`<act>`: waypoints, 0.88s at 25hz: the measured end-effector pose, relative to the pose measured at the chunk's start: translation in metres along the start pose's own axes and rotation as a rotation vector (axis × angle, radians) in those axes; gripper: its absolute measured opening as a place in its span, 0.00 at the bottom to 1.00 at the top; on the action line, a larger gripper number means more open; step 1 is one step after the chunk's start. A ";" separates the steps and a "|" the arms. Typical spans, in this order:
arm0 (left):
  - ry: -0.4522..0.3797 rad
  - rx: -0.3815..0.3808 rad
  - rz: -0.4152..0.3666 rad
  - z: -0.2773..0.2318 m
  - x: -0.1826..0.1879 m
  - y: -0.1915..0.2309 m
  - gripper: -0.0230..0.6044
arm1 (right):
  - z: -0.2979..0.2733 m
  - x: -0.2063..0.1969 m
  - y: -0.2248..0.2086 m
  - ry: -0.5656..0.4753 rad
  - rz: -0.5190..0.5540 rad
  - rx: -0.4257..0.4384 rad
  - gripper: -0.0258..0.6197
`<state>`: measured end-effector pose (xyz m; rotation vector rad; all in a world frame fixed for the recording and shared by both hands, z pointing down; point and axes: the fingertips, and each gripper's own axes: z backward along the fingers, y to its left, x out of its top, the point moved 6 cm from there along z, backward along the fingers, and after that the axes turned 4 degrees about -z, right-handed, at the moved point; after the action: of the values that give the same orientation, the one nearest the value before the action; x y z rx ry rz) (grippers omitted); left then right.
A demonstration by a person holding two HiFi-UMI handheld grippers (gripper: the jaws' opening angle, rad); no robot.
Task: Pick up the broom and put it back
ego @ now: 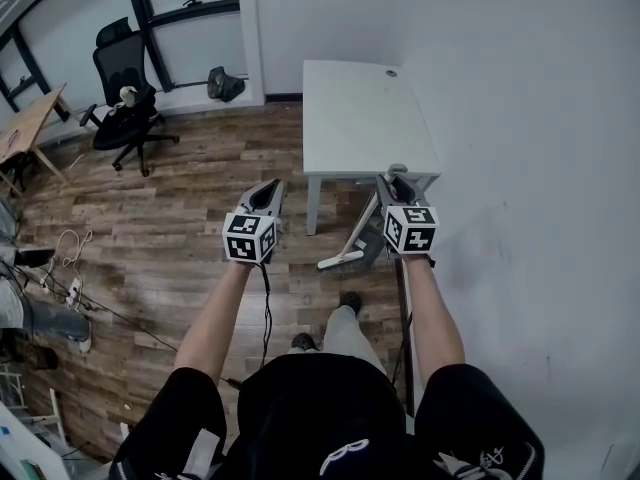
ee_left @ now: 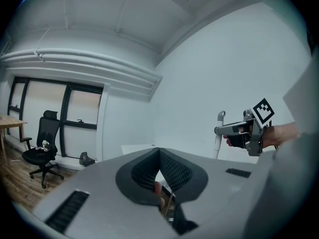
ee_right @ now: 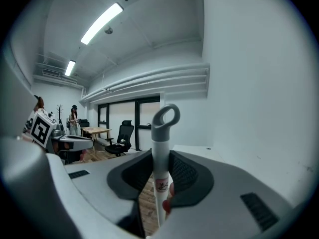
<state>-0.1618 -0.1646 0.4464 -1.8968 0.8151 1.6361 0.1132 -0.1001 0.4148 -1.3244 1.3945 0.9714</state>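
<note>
Broom [ee_right: 159, 133] upright, loop end up, clenched in right tool [ee_right: 161, 156], left tool [ee_left: 159, 152] closed

White broom handle [ee_right: 159, 159] with grey loop [ee_right: 166, 116], white table [ego: 365, 118], black chair [ego: 126, 86], brown plank-patterned floor [ego: 170, 218].

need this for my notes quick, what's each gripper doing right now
left gripper: tongs closed, nothing between them
right gripper: tongs closed on the broom handle

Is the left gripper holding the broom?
No, the left gripper has nothing between its jaws; the broom is clamped in the right gripper.
</note>
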 end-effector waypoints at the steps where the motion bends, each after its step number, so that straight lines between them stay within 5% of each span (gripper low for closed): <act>1: 0.000 -0.002 -0.001 -0.001 0.000 -0.001 0.05 | 0.000 0.000 -0.001 0.000 0.000 -0.001 0.21; 22: 0.022 -0.156 0.039 -0.050 -0.012 -0.054 0.05 | 0.030 -0.020 -0.042 0.029 -0.034 -0.114 0.21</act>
<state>-0.0898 -0.1616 0.4652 -2.0198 0.7569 1.7510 0.1571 -0.0700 0.4298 -1.4467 1.3511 1.0256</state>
